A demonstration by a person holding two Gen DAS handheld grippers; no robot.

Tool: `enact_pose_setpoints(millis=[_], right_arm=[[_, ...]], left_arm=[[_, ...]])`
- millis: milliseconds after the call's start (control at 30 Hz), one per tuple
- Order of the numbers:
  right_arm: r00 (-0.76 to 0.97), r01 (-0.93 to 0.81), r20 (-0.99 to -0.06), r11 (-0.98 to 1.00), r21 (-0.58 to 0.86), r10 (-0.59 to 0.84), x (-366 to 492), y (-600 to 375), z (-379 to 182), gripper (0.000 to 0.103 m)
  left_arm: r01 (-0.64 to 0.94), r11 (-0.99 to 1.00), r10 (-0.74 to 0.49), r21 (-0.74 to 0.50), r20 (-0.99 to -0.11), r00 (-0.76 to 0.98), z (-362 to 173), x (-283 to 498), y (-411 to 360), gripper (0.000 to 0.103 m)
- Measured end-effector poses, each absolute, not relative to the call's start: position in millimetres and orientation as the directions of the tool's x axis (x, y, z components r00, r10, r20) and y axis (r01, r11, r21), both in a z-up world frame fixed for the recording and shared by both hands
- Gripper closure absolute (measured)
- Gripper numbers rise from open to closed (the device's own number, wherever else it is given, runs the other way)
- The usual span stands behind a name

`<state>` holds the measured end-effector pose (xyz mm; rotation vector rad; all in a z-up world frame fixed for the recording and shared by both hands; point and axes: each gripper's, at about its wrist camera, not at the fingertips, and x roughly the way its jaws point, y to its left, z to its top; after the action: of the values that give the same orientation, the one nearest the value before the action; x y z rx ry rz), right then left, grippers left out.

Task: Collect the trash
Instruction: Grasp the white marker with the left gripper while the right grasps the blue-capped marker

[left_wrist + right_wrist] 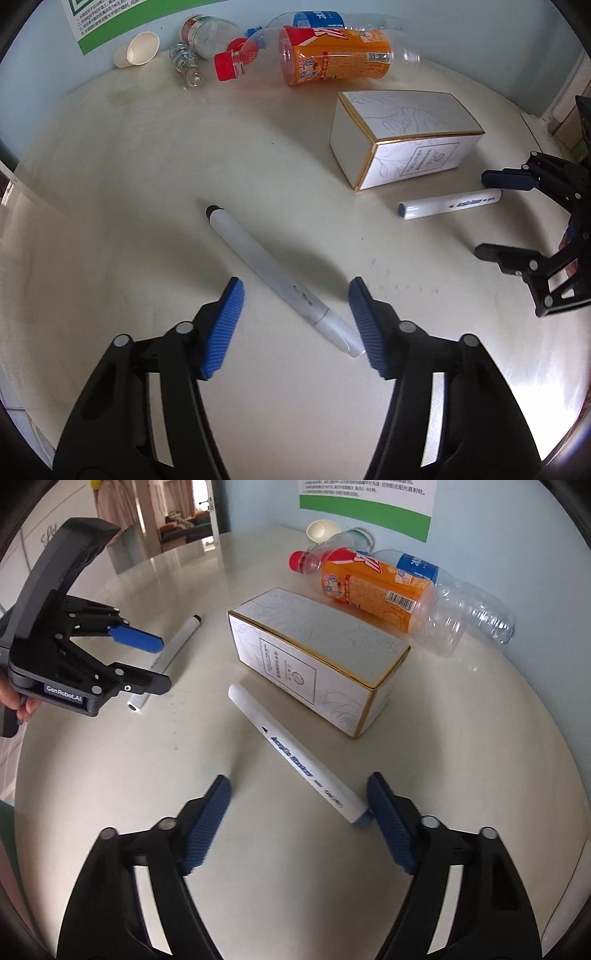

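Note:
A white marker with a black tip (269, 273) lies on the cream table (147, 184), between the open fingers of my left gripper (295, 314). A second white marker with blue lettering (295, 760) lies between the open fingers of my right gripper (299, 816); it also shows in the left wrist view (450, 204). The right gripper shows at the right edge of the left wrist view (491, 218). The left gripper shows in the right wrist view (162, 661), over the first marker (173, 646). Neither gripper holds anything.
A white box with gold edges (402, 136) (314, 657) lies mid-table. Behind it, by the blue wall, lie an orange-label bottle (332, 55) (373, 587), clear bottles (207, 33) (469, 609) and a paper cup (138, 48) (322, 530). The table's round edge (569, 775) curves right.

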<state>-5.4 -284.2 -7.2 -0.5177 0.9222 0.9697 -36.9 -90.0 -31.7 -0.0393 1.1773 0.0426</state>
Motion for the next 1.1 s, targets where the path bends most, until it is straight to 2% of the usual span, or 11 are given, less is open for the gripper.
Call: enact_pose_setpoints(millis=[33,67,100,133,233,667,1100], right_arm=[[0.249,-0.867,-0.849,0.499,0.02,0.466,-7,-284,-5,0.044],[0.248,-0.864,-0.852,0.503,0.021,0.462,-8,-283,-5,0.047],[0.247,-0.861,-0.854,0.508,0.024,0.458,-9,-282,-4,0.06],[0.242,-0.86,-0.855,0.51,0.031,0.459,-9,-282,-3,0.078],[0.215,-0.86,-0.865,0.507,0.052,0.453,-13,-278,-1,0.087],[0.085,-0.828,-0.834,0.504,0.245,0.546,-30,-281,15,0.089],[0.09,-0.859,-0.799,0.452,0.239,0.595,-47,-262,65,0.089]], left_arm=[[-0.04,0.999,0.007,-0.009,-0.923,0.384,-30,-40,-91,0.075],[-0.025,1.0,-0.003,-0.014,-0.926,0.378,-29,-44,-92,0.086],[-0.015,1.0,-0.02,-0.027,-0.929,0.37,-29,-47,-91,0.09],[-0.005,0.999,-0.04,-0.045,-0.932,0.361,-28,-51,-91,0.092],[0.008,0.998,-0.056,-0.056,-0.936,0.348,-22,-64,-93,0.092],[-0.088,0.99,-0.069,-0.107,-0.931,0.357,8,-141,-77,0.092],[-0.134,0.985,-0.04,-0.104,-0.91,0.412,29,-168,-62,0.092]])
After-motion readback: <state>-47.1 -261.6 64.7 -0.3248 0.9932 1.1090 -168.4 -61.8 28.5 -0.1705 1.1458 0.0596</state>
